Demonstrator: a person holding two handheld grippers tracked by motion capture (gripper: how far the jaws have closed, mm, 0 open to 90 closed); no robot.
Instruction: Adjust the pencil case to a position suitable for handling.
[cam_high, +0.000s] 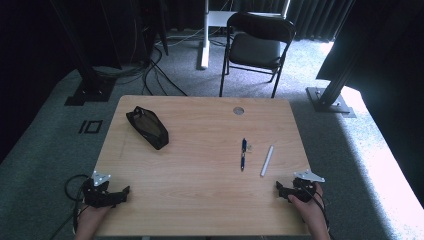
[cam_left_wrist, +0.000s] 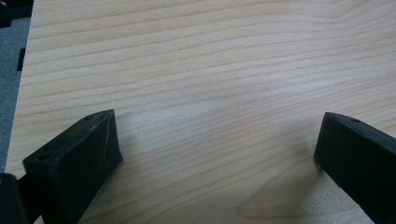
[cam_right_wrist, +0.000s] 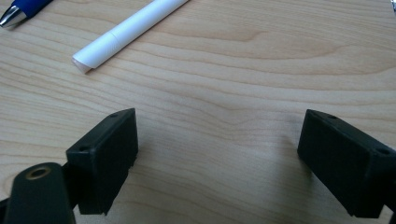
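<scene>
Presently both grippers are seen low at the near edge of the table (cam_high: 200, 200), nothing held. Right gripper (cam_high: 281, 189): jaws wide apart, bare wood between them in the right gripper view. Left gripper (cam_high: 122, 193): jaws likewise wide, bare wood between.

Nearest thing to the right gripper: white pen (cam_high: 267, 160), lying flat on the table, just beyond and slightly left of that gripper, apart from it. In the right gripper view its near end (cam_right_wrist: 100, 46) is seen ahead and left of the jaws. Blue pen (cam_high: 243, 154) lies just left of the white pen, roughly parallel, not touching. Black pouch (cam_high: 147, 127) lies well left of the white pen, toward the far left of the table.

Handling, judged: white pen is taken as light, rigid and smooth; a round barrel is likely to roll or squirt out of a glancing pinch. A seam near the near end suggests a cap, which could pull off if gripped alone. Hold is best taken across the barrel near its middle, jaws square to its length, closed gently. Pouch judged soft, likely to sag
</scene>
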